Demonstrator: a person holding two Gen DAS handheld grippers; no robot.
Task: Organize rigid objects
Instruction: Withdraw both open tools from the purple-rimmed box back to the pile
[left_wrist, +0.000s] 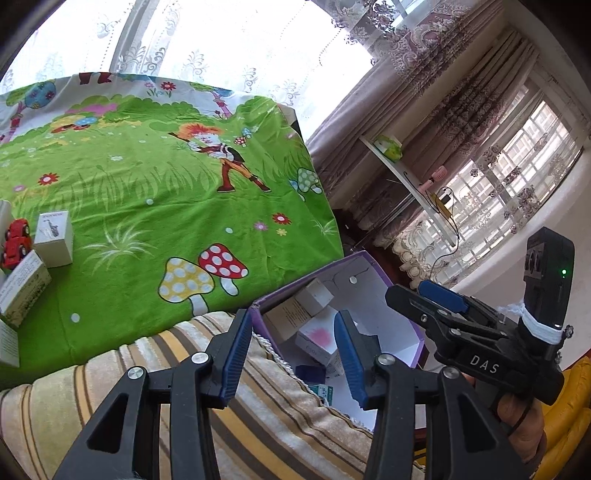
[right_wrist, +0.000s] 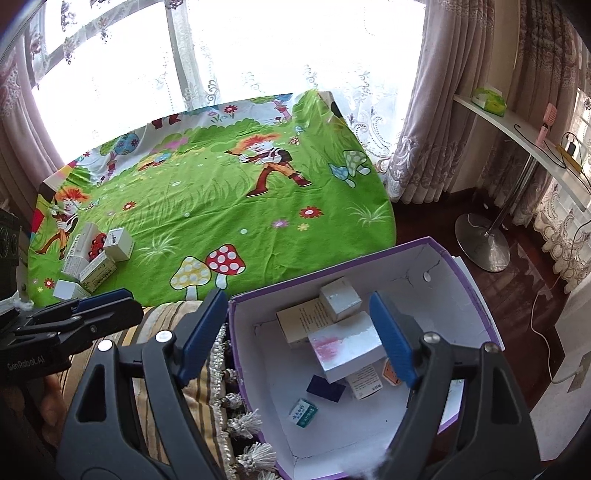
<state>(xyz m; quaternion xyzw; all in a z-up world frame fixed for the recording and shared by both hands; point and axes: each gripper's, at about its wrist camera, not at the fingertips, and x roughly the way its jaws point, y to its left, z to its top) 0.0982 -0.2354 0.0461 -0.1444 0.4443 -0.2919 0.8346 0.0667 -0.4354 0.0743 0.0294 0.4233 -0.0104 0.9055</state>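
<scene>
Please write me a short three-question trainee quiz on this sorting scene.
1. True or false: the red toy car lies inside the purple box.
2. Which claw is empty? A left claw only; B right claw only; C both.
3. Fill in: the small boxes still to sort sit on the green ___.

Key: 1 false; 2 C; 3 cloth.

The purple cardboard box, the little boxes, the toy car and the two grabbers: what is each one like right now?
Purple cardboard box: open on top, several small boxes inside.
White box with a pink smudge: lying inside, resting on others.
Small teal-and-white carton: lying on the box floor.
Red toy car: on the green cartoon cloth, among white boxes.
Left gripper: open, empty.
Right gripper: open, empty.
</scene>
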